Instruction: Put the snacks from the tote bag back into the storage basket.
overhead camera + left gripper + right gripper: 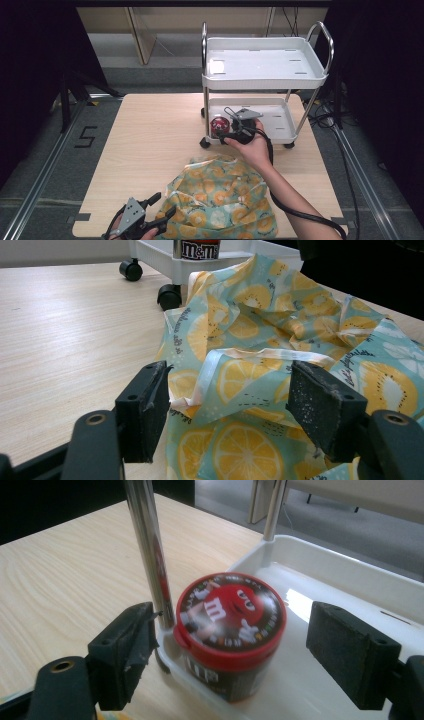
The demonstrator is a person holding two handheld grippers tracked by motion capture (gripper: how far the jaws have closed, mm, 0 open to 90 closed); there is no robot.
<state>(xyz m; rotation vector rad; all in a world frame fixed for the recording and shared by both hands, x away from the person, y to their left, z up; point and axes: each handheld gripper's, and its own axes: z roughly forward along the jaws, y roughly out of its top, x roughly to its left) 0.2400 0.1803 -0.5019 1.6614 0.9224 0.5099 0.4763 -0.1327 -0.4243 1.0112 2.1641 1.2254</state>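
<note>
Bottom of frame: left gripper spread at bag edge, likely to grab. Centre: right gripper spread around tub on cart shelf.

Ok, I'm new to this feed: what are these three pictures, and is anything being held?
A person works at a wooden table with a hand-held two-jaw gripper in each hand. The high view looks down from above. The other two pictures come from cameras riding on the grippers. The left gripper is open over a lemon-print cloth bag. The right gripper is open around a red-lidded M&M's tub standing in the lower tray of a small white cart. Nothing is gripped.
</note>
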